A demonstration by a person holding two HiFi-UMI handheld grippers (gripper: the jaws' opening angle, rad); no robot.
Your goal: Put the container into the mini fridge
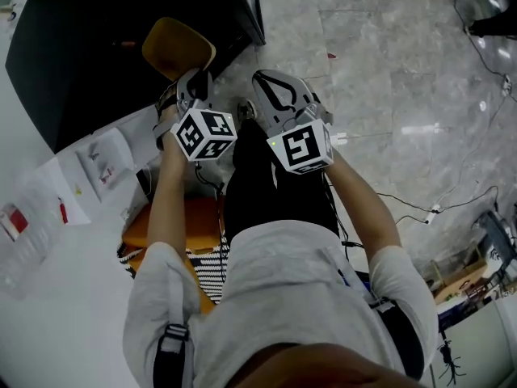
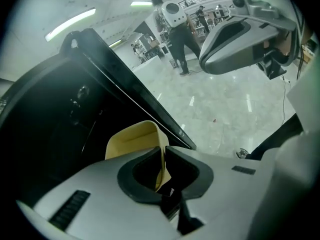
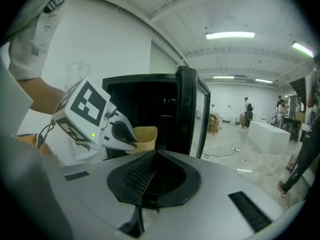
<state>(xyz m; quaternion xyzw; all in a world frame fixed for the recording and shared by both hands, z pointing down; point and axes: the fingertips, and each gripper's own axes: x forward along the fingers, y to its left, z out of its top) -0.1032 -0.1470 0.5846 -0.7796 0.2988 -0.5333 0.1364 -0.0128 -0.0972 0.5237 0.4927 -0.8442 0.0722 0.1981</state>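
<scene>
The left gripper [image 2: 164, 160] grasps the yellow container [image 2: 133, 141] by its rim near the open mini fridge [image 3: 145, 104], not yet inside it; the right gripper [image 3: 150, 173] is clenched, empty.

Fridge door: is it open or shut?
Open. The door stands swung out from the mini fridge, whose dark inside shows.

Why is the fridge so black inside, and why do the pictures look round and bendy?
Head view: the fridge is an unlit black patch, while the floor glints. Left gripper view: the wide lens darkens the corners; the container looks clear. Right gripper view: ceiling lights glare white and the walls bow.
</scene>
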